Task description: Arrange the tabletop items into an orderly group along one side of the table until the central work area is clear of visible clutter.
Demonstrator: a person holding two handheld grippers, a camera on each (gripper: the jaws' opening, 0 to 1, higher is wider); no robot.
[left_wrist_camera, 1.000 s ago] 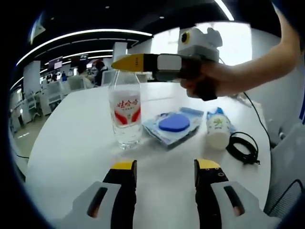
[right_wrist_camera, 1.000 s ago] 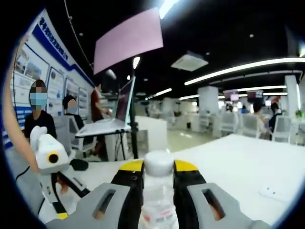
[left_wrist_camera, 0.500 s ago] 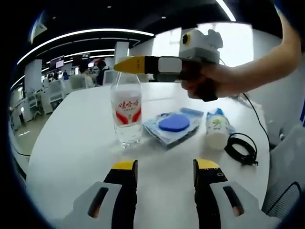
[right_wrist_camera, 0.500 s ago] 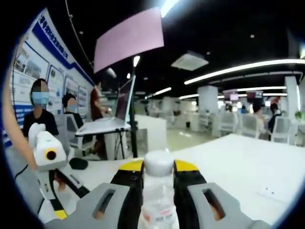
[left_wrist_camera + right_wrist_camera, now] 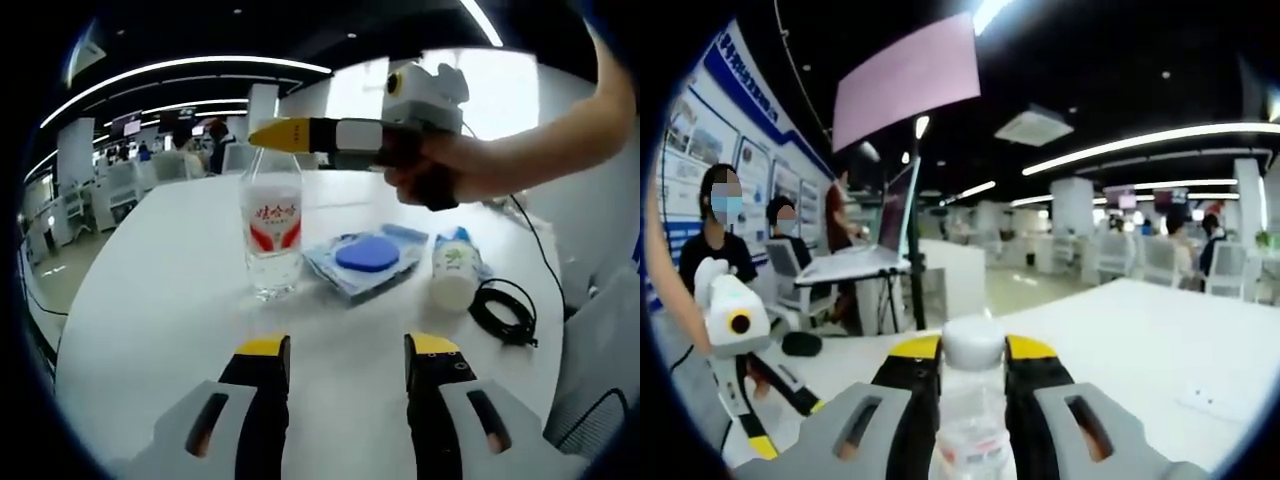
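A clear water bottle [image 5: 272, 228] with a red and white label stands upright on the white table [image 5: 150, 300]. My right gripper [image 5: 270, 135] reaches in from the right and is shut on the bottle's neck. In the right gripper view the white cap [image 5: 972, 342] sits between that gripper's yellow-tipped jaws [image 5: 972, 352]. My left gripper [image 5: 340, 350] hangs open near the table's front, nothing between its fingers, a little short of the bottle. A blue round pad in a clear packet [image 5: 366, 256] and a small white bottle [image 5: 455, 272] lie to the right.
A coiled black cable [image 5: 508, 310] lies at the table's right edge. A white socket strip [image 5: 1215, 402] sits far out on the table. Seated people and a laptop on a stand [image 5: 880, 245] are beyond the table. My left gripper [image 5: 735, 360] shows at left.
The bottle stays upright in the right gripper's hold. Both views have shifted slightly; the bottle and packet sit a little higher and to the right in the left gripper view.
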